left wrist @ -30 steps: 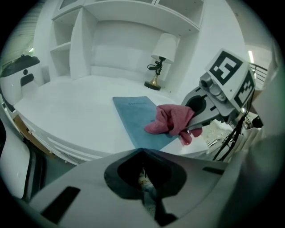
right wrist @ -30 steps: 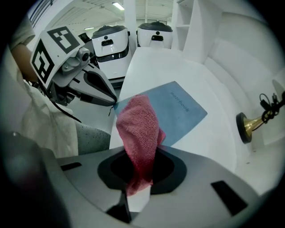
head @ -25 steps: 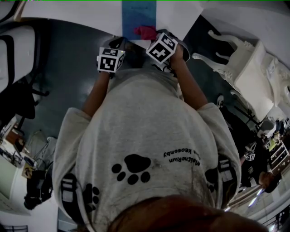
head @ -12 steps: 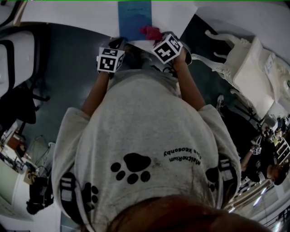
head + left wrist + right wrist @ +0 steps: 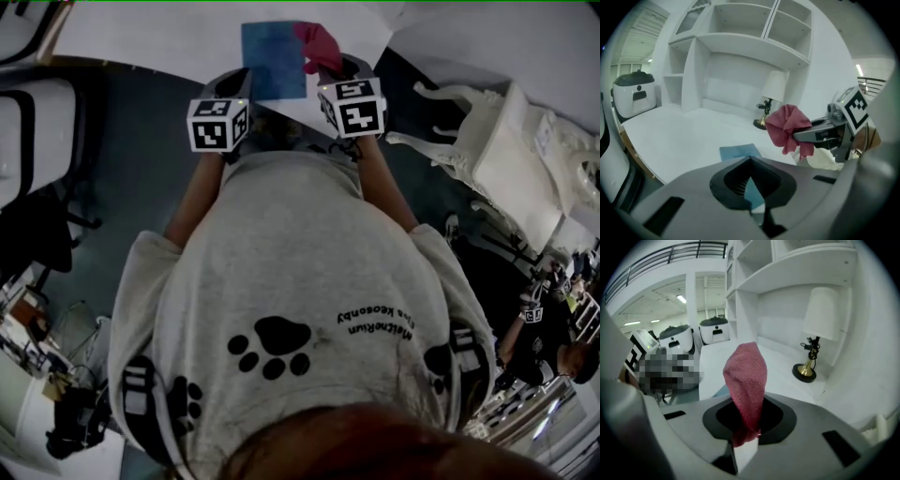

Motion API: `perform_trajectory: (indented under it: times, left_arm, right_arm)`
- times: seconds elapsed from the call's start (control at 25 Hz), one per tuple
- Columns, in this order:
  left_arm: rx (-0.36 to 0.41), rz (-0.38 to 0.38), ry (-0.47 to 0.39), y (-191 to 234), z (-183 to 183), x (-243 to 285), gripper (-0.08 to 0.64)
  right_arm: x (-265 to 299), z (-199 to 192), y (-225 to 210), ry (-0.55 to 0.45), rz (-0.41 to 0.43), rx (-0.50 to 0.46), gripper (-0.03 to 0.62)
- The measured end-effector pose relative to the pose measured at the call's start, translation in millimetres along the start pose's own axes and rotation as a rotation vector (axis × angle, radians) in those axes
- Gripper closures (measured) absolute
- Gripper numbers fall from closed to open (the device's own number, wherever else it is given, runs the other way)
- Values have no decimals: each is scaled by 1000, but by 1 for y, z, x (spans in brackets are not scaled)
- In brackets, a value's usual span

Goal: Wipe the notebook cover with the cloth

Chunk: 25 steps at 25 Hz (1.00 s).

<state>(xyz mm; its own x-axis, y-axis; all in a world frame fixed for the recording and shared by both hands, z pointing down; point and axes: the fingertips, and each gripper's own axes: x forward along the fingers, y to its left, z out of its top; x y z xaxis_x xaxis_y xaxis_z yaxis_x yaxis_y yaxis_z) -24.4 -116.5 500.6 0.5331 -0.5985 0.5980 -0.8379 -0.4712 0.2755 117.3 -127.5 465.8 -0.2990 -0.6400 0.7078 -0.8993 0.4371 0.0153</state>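
A blue notebook (image 5: 272, 58) lies flat on the white table (image 5: 141, 42), close to its near edge. My right gripper (image 5: 339, 67) is shut on a red cloth (image 5: 319, 45), which hangs over the notebook's far right side. In the left gripper view the cloth (image 5: 787, 126) hangs in the air to the right of the notebook (image 5: 737, 152), clear of the tabletop. In the right gripper view the cloth (image 5: 746, 380) stands up out of the right gripper (image 5: 749, 404). My left gripper (image 5: 751, 161) is shut by the notebook's near left corner, jaws together with blue showing behind them.
A brass lamp with a white shade (image 5: 813, 333) stands at the back of the table under white shelving (image 5: 740, 42). A white ornate chair (image 5: 506, 141) is to the right. An office chair (image 5: 28, 122) is to the left. White machines (image 5: 633, 96) stand beyond the table's left end.
The right gripper has carried the red cloth from the notebook's near edge toward its far right side. The left gripper has stayed by the near left corner. The head view has shifted slightly.
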Motion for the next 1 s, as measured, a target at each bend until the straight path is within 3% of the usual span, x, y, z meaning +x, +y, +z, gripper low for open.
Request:
perform_trajectory:
  times: [0.12, 0.56, 0.76, 1.0]
  left_arm:
    - [32, 26, -105, -4, 41, -17, 549]
    - [210, 72, -491, -42, 155, -93, 549]
    - [257, 82, -615, -59, 168, -121, 549]
    - [277, 78, -643, -71, 164, -129, 549]
  right_arm:
    - [-21, 37, -1, -147, -37, 35, 522]
    - [-108, 141, 5, -593, -168, -4, 522]
    - [-133, 147, 18, -690, -195, -46, 522]
    - [-138, 140, 36, -733, -188, -74, 522]
